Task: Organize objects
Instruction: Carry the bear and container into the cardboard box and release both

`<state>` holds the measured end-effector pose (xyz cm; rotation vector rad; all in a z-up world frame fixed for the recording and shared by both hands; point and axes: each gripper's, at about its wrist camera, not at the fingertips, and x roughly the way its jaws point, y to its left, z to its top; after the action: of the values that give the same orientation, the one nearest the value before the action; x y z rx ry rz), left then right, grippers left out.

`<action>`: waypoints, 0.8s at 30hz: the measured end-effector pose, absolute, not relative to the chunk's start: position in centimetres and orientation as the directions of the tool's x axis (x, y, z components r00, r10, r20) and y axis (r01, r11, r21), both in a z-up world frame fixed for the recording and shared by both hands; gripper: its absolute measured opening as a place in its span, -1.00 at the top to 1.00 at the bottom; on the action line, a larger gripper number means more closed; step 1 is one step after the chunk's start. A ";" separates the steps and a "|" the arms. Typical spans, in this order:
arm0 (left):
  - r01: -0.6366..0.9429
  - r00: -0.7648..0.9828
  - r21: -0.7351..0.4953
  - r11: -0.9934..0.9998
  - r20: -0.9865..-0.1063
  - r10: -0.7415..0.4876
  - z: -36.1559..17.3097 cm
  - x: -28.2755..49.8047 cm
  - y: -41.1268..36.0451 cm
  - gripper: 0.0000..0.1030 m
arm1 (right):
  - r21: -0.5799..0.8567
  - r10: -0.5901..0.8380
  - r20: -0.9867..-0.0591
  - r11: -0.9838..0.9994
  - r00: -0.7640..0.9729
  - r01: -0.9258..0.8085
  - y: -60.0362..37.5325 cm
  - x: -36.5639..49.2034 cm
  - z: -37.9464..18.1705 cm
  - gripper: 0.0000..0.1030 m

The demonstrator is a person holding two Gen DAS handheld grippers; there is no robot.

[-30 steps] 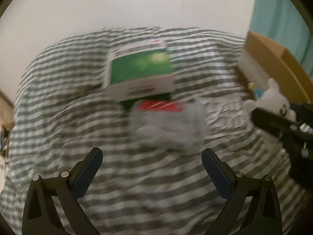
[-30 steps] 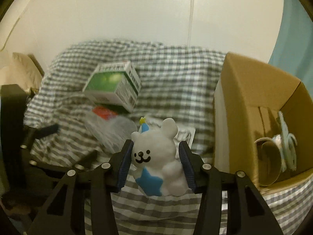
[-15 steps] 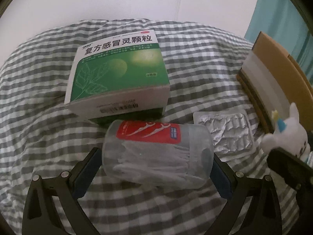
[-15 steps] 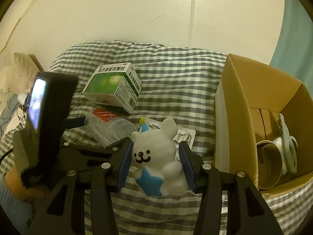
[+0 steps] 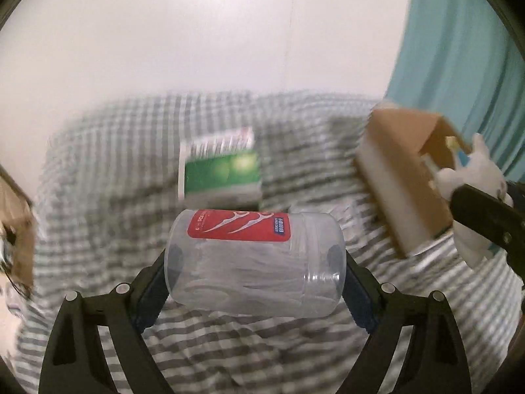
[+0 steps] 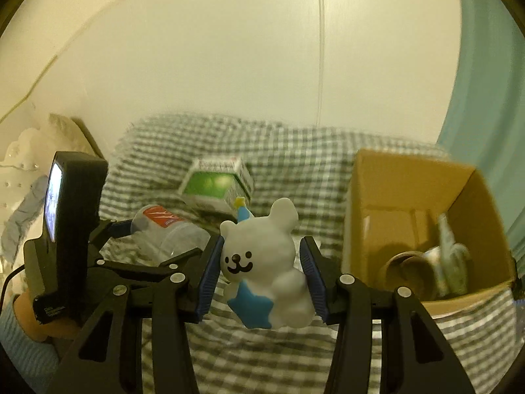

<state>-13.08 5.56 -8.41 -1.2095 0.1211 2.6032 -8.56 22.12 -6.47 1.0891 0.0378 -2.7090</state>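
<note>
Lifting clear of the bed point(image 5: 108, 177), the left hand-held gripper point(image 5: 254, 269) is now clamped on the floss-pick jar point(image 5: 254, 259), which half a second ago lay unheld on the checked cover. The right hand-held gripper point(image 6: 259, 269) stays clamped on the bear toy point(image 6: 262, 262). Both loads seem bound for the cardboard box point(image 6: 407, 177); the green medicine box point(image 6: 216, 184) remains behind.

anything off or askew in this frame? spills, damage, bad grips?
No spills or damage visible. The clear floss-pick jar lies sideways in the left gripper, clamped end to end. The white bear toy leans a little in the right gripper. The green medicine box sits tilted on the checked bedding, though motion blur limits detail.
</note>
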 end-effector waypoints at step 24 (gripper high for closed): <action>-0.402 -0.682 -0.015 -0.916 -0.662 0.311 1.6 -11.8 21.5 -0.75 | -0.171 0.055 -0.621 -0.983 -0.782 0.066 35.6 -8.3 4.9 0.07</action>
<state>-11.83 21.54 1.65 -0.9746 0.1839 2.5645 -8.31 35.58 4.93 1.0364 0.2888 -2.9454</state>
